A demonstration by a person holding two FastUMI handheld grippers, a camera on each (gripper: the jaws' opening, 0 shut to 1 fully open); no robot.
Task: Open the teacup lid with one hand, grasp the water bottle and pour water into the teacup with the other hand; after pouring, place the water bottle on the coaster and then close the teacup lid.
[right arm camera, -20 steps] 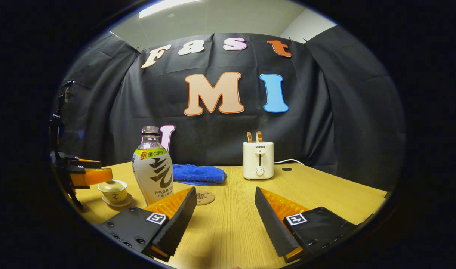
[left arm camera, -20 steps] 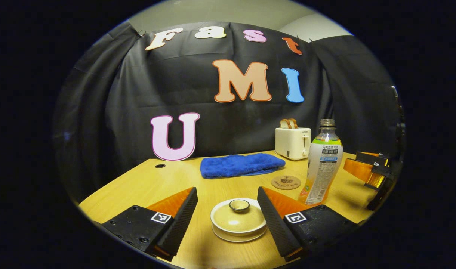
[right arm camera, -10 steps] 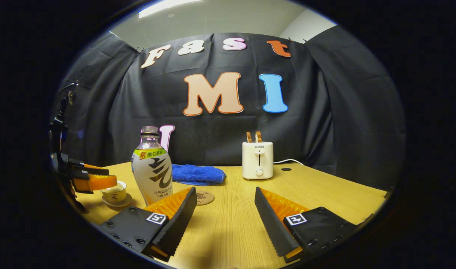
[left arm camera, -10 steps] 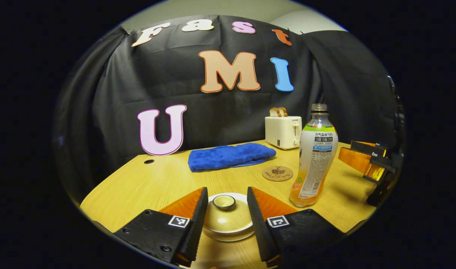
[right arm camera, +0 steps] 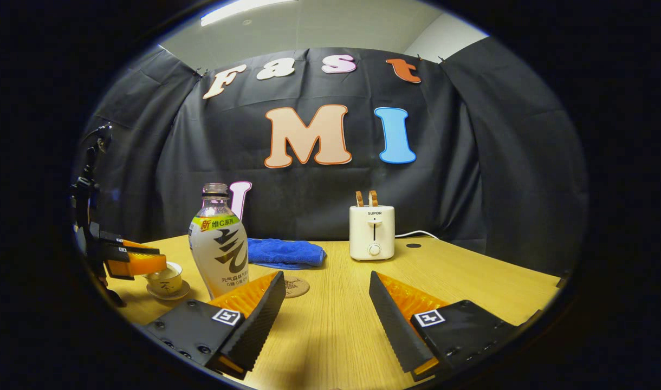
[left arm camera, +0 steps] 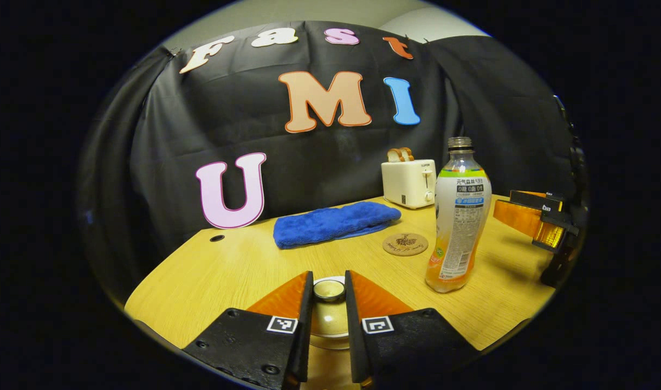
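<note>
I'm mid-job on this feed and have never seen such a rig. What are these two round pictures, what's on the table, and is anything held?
There is no robot arm: a person carries a hand-held gripper in each hand, and a camera rides on each, looking along its two fingers.

In the left gripper view, the left hand-held gripper has its fingers closed in on the knob of the teacup lid, one on each side.

In the right gripper view, the right hand-held gripper is open and holds nothing; it hovers over the wooden table.

The water bottle stands upright without a cap, between the teacup and the coaster. Farther back lie a blue towel and a toaster.
</note>
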